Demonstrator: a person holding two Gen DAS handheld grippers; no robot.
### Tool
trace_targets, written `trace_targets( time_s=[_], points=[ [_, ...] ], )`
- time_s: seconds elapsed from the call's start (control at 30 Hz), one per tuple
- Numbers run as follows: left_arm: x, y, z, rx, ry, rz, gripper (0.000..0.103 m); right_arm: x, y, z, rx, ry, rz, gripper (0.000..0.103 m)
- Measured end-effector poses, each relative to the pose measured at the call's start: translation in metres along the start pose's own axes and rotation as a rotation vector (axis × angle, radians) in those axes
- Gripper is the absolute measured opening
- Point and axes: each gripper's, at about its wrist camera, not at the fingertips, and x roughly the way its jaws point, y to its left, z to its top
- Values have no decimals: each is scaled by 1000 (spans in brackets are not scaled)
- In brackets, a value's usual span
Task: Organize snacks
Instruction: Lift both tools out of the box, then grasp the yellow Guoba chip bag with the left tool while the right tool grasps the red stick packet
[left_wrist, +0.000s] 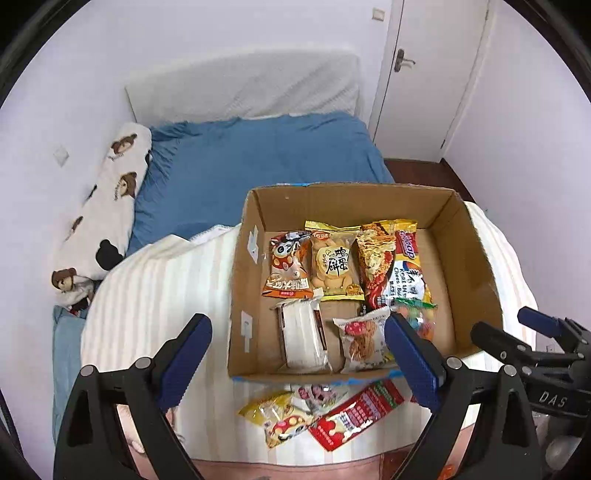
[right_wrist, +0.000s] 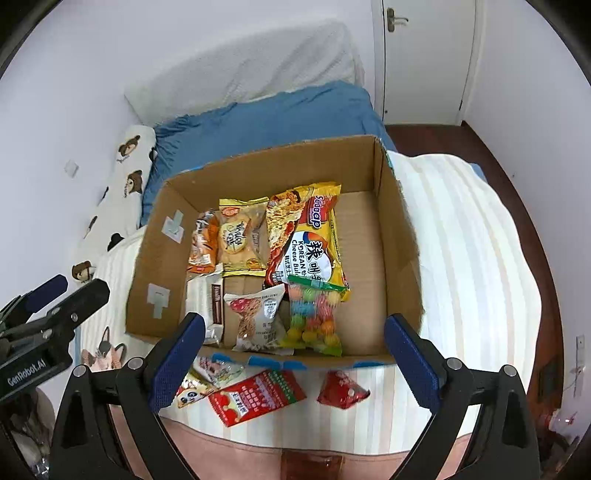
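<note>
Partly hidden behind the left gripper's wide-open, empty blue-padded jaws are a white wrapped snack bar and a small mushroom-print packet in the open brown cardboard box. Equally spread and empty, the right gripper tilts down over the box's near wall, covering part of a yellow panda packet. Inside the box lie a yellow noodle pack and a clear bag of coloured candy balls; before it, on the striped blanket, lies a red sachet.
</note>
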Motion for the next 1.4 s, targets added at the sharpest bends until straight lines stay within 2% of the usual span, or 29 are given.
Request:
trace_targets(
  time_s=[0.2, 0.37, 0.5, 0.6, 0.7, 0.8, 0.87, 1.03, 1.1, 1.13, 1.2, 1.27, 1.4],
  points=[
    [-33, -6, -19, -2, -49, -11, 96, -33, 7, -23, -4, -60, 8, 100],
    [-44, -1, -41, -27, -44, -21, 96, -41, 5, -48, 26, -36, 66, 100],
    [-21, 5, -66, -15, 33, -2, 96, -18, -7, -77, 90, 51, 131, 100],
    [21, 11, -86, 8, 178, -2, 96, 11, -19, -106, 150, 126, 158, 100],
    [63, 29, -104, -99, 307, -59, 96, 44, -29, -125, 230, 182, 192, 96],
    [104, 43, -119, -248, 407, -112, 96, 77, -37, -140, 311, 226, 222, 80],
    [122, 47, -124, -326, 441, -133, 96, 94, -39, -146, 359, 241, 235, 77],
    [161, 54, -133, -524, 494, -159, 96, 123, -38, -154, 445, 261, 242, 76],
    [171, 54, -133, -551, 497, -149, 96, 131, -33, -151, 467, 254, 234, 77],
    [175, 55, -134, -554, 495, -131, 95, 135, -31, -151, 473, 254, 230, 77],
    [175, 54, -137, -530, 480, -103, 77, 143, -23, -149, 476, 257, 228, 77],
    [172, 53, -143, -476, 480, -73, 69, 150, -15, -147, 470, 262, 220, 77],
    [159, 58, -160, -418, 473, -15, 69, 168, 6, -147, 493, 276, 205, 77]
  ],
)
